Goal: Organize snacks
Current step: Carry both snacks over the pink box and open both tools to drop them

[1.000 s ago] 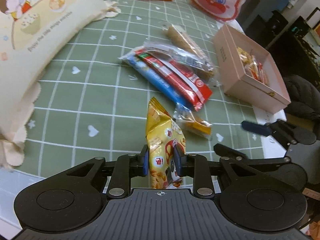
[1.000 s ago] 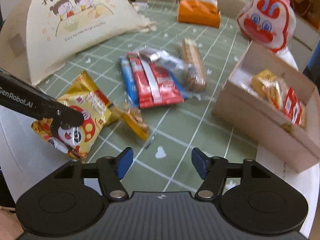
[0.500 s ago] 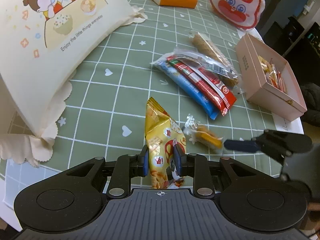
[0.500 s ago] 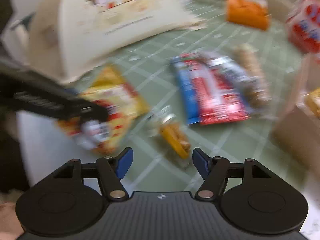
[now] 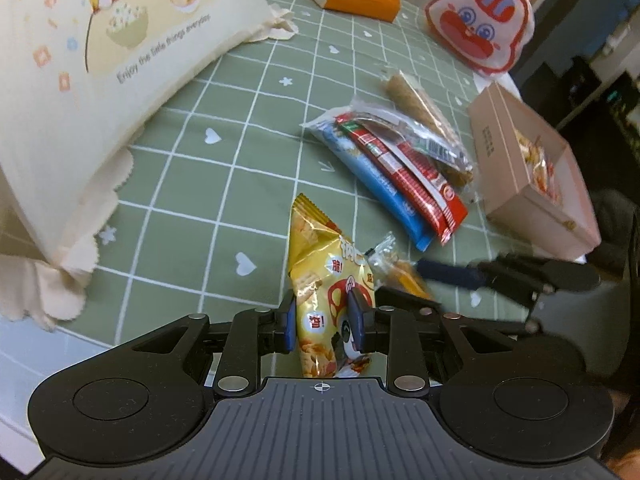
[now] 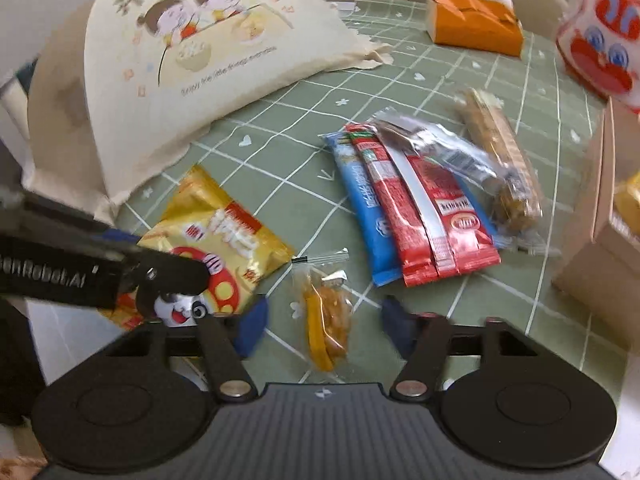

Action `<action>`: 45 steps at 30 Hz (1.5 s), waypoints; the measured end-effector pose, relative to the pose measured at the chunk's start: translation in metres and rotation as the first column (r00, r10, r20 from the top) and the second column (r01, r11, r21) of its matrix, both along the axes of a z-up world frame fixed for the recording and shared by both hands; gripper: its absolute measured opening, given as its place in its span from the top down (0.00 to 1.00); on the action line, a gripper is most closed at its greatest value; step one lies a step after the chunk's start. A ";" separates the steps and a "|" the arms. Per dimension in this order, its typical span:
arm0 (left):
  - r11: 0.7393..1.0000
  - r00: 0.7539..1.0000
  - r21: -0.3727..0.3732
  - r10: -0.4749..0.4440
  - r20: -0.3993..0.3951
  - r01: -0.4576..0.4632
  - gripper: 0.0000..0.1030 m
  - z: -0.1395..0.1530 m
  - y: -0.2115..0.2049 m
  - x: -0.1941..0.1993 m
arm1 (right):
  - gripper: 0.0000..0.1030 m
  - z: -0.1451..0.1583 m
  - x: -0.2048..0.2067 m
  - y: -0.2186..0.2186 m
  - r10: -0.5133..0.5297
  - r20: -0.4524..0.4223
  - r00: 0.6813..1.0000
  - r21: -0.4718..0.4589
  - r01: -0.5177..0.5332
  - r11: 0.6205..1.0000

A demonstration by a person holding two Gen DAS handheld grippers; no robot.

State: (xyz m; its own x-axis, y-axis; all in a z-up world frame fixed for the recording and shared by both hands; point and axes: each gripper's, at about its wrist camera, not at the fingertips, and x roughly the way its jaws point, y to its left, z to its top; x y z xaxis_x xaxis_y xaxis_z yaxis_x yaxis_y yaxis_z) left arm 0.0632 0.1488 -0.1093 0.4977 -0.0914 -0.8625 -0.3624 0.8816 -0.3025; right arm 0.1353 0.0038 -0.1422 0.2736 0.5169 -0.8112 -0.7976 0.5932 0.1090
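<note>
Gripping a crinkled yellow foil snack bag printed with a red mushroom, the left gripper has its blue pads pressed on the bag's lower end, above the near edge of a green checked tablecloth. The right gripper has just been closing; its blue fingertips stand apart on either side of a small clear packet of orange dried fruit lying on the cloth, not pressing it. Further back lie a blue wrapper and red wrappers side by side. An open pink cardboard box holding snacks sits at the right.
</note>
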 end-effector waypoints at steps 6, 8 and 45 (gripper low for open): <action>0.995 0.996 -0.032 -0.093 0.016 0.093 0.76 0.005 -0.024 0.014 | 0.74 0.012 -0.007 -0.029 -0.035 0.008 0.999 -0.033 0.035 0.999; 0.987 0.989 -0.062 -0.146 0.018 0.147 0.76 0.005 -0.041 0.023 | 0.74 0.018 -0.008 -0.052 -0.086 0.009 0.996 -0.033 0.086 0.996; 0.826 0.769 0.174 -0.563 0.305 0.536 0.77 0.155 -0.177 0.198 | 0.80 0.189 0.147 -0.201 -0.528 0.183 0.829 0.181 0.499 0.847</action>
State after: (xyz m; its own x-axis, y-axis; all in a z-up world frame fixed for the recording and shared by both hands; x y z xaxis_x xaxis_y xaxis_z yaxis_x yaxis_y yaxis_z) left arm 0.2617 -0.0287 0.0454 0.6352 -0.3810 -0.6718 0.2996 0.9233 -0.2404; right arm 0.2827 -0.1972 0.0463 0.6882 0.3409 -0.6404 -0.3928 0.9172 0.0662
